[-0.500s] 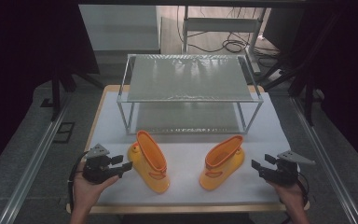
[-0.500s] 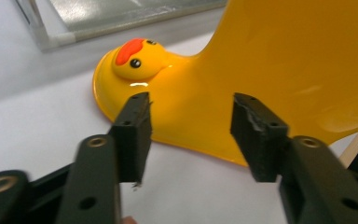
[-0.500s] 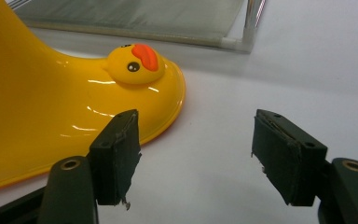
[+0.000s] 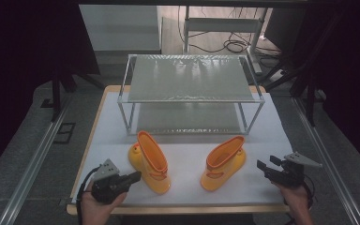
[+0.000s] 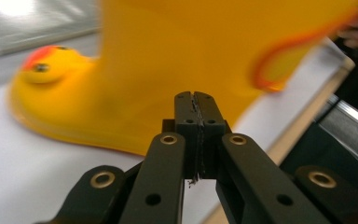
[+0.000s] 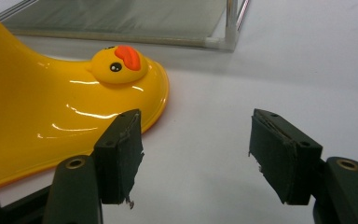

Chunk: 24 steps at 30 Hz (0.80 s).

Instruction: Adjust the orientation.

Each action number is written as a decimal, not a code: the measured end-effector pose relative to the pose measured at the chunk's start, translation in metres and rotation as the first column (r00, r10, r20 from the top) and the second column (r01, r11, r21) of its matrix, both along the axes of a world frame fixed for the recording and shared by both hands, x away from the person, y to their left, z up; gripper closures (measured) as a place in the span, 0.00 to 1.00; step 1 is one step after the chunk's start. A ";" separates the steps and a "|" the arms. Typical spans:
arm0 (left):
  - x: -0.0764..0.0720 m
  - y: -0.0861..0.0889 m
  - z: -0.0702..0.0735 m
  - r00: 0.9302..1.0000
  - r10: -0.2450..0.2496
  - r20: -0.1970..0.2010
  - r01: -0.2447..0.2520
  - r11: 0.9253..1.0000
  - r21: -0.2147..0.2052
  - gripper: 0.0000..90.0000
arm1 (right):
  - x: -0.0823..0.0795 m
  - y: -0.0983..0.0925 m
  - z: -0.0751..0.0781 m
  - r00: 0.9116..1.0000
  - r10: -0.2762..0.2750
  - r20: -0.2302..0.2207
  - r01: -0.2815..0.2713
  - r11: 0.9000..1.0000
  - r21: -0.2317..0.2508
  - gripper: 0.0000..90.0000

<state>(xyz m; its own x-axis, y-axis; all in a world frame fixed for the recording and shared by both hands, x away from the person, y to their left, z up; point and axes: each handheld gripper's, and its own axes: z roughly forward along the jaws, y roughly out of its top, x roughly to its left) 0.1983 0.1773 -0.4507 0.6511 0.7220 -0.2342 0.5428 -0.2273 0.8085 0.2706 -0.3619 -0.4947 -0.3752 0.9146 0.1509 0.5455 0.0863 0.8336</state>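
The two-tier rack (image 4: 190,79) stands at twelve o'clock. The left boot (image 4: 151,161) at seven and right boot (image 4: 222,161) at five may tip if nudged. Left gripper (image 4: 133,177) is pressed together, empty; right gripper (image 4: 266,166) is spread. No writing is readable.

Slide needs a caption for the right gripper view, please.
Open right tool beside the toe of a yellow duck-faced boot.
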 end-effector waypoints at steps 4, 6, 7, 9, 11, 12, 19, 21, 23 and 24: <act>-0.015 -0.027 -0.007 0.999 -0.041 0.029 0.040 0.999 0.029 1.00 | 0.000 0.001 0.000 1.000 -0.001 0.006 0.001 1.000 -0.001 0.38; -0.018 -0.042 -0.010 0.997 -0.057 0.042 0.055 0.997 0.047 1.00 | 0.000 0.000 0.000 1.000 -0.001 0.007 0.001 1.000 -0.001 0.38; -0.018 -0.047 -0.011 0.997 -0.068 0.040 0.066 0.996 0.053 1.00 | 0.000 0.000 0.000 1.000 -0.001 0.007 0.001 1.000 0.001 0.38; -0.016 -0.060 -0.015 0.996 -0.085 0.033 0.083 0.994 0.069 1.00 | 0.000 0.000 0.000 1.000 -0.001 0.002 0.001 1.000 0.001 0.38; -0.013 -0.071 -0.018 0.995 -0.090 0.036 0.087 0.993 0.085 1.00 | 0.000 0.000 0.000 1.000 -0.004 0.000 0.004 1.000 0.002 0.38; -0.011 -0.076 -0.020 0.995 -0.087 0.044 0.082 0.992 0.098 1.00 | 0.000 -0.001 -0.001 1.000 -0.004 0.000 0.004 1.000 0.004 0.38; 0.001 -0.090 -0.024 0.998 -0.030 0.063 0.022 0.993 0.117 1.00 | -0.001 -0.001 -0.003 1.000 -0.009 -0.006 0.009 1.000 0.001 0.38; 0.001 -0.089 -0.024 0.997 -0.029 0.065 0.022 0.993 0.113 1.00 | -0.002 -0.003 -0.003 1.000 -0.011 -0.006 0.011 1.000 0.000 0.38; -0.001 -0.088 -0.024 0.997 -0.024 0.069 0.016 0.993 0.119 1.00 | -0.002 -0.003 -0.003 1.000 -0.016 -0.009 0.016 1.000 -0.001 0.38; -0.001 -0.087 -0.024 0.997 -0.022 0.070 0.013 0.993 0.118 1.00 | -0.003 -0.004 -0.003 1.000 -0.017 -0.010 0.017 1.000 -0.001 0.38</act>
<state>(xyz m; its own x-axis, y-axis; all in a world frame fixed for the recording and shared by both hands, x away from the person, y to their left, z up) 0.1969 0.0907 -0.4743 0.6757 0.7301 -0.1018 0.4805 -0.3315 0.8119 0.2678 -0.3654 -0.4977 -0.3578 0.9211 0.1533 0.5552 0.0778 0.8281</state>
